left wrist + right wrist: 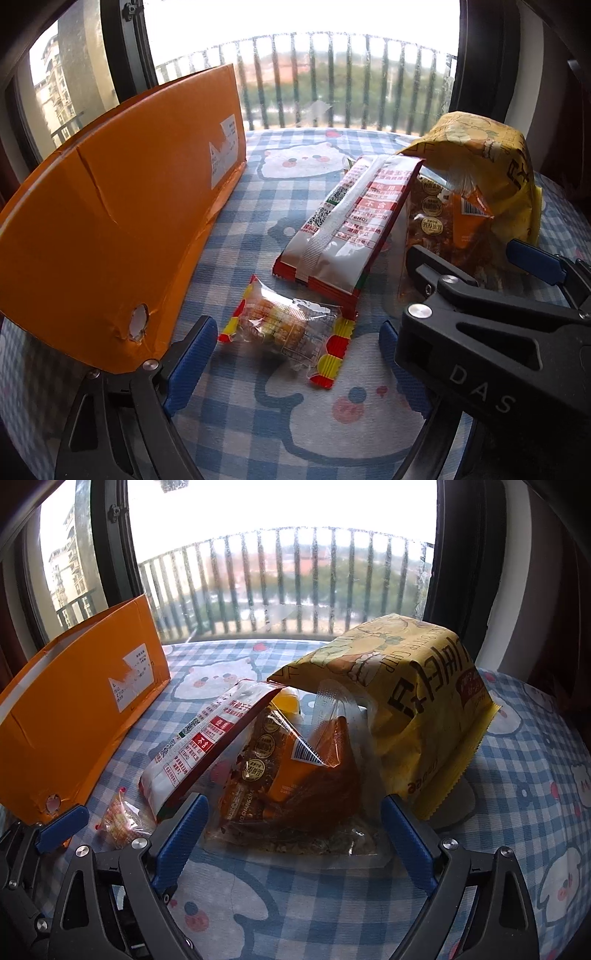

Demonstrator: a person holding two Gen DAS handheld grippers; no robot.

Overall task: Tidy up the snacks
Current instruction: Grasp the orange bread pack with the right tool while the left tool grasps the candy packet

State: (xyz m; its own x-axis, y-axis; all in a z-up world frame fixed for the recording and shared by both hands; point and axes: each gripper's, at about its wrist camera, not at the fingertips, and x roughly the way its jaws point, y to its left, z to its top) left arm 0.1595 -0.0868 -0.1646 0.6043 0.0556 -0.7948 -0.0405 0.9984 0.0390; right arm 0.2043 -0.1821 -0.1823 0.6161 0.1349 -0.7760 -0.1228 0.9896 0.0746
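Observation:
A small clear-wrapped snack with red and yellow ends lies flat on the checked cloth, between the tips of my left gripper, which is open and not touching it. Beyond it a red and white packet leans on a clear bag of orange-brown food. My right gripper straddles that bag's near end, open, its blue pads close beside the bag's edges without pressing. A yellow chip bag arches over the pile from the right. In the left wrist view the right gripper reaches in from the right.
A tall orange cardboard box stands along the left, close to my left gripper's left finger. The table wears a blue and white checked cloth with cartoon animals. Behind it is a window with a railing.

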